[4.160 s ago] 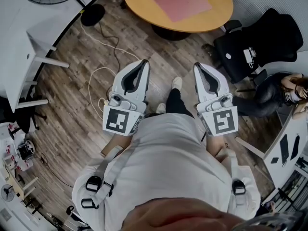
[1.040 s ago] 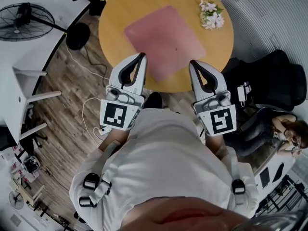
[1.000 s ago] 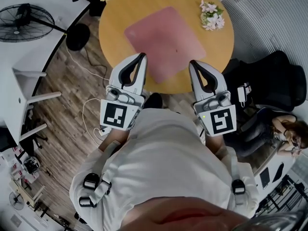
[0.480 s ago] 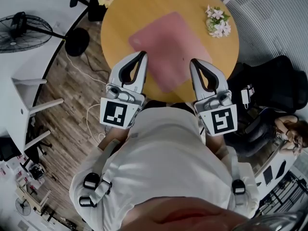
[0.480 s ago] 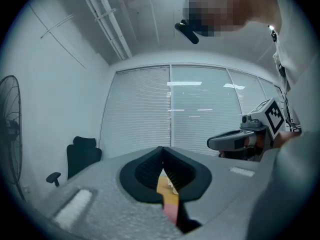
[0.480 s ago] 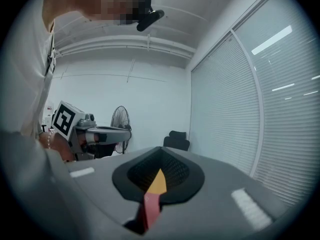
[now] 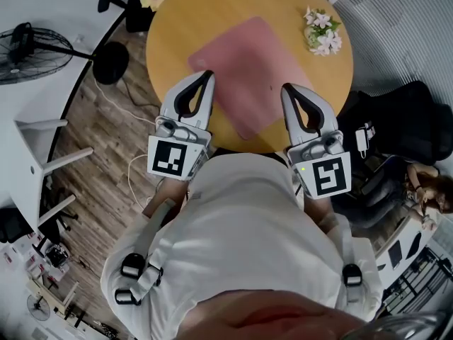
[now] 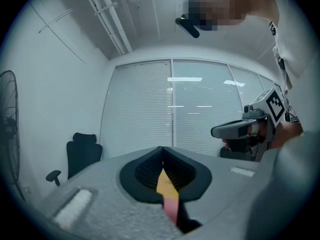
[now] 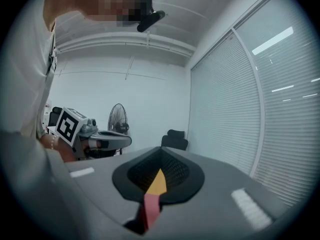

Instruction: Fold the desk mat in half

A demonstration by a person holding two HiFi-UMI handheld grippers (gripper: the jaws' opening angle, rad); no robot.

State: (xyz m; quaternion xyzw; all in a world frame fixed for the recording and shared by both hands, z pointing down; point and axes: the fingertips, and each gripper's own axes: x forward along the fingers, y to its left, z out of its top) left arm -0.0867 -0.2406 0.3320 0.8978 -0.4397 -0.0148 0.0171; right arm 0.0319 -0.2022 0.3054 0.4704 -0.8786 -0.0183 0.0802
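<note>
A pink desk mat (image 7: 251,62) lies flat on a round wooden table (image 7: 177,27). My left gripper (image 7: 207,75) hovers over the mat's near left edge, shut and empty. Over the mat's near right side, my right gripper (image 7: 287,88) is also shut, holding nothing. In the left gripper view the tips (image 8: 162,148) meet, and a sliver of mat (image 8: 171,206) shows through the loop below them. The right gripper view shows its tips (image 9: 161,149) together, with the mat (image 9: 151,206) beneath.
A bunch of flowers (image 7: 322,30) lies at the table's far right. A black office chair (image 7: 403,126) and a seated person (image 7: 425,197) are to the right. A standing fan (image 7: 28,44), a white desk (image 7: 28,154) and floor cables (image 7: 134,176) are to the left.
The table and mat have drawn nearer, and both grippers now reach over the table's near edge. Their jaws stayed shut throughout.
</note>
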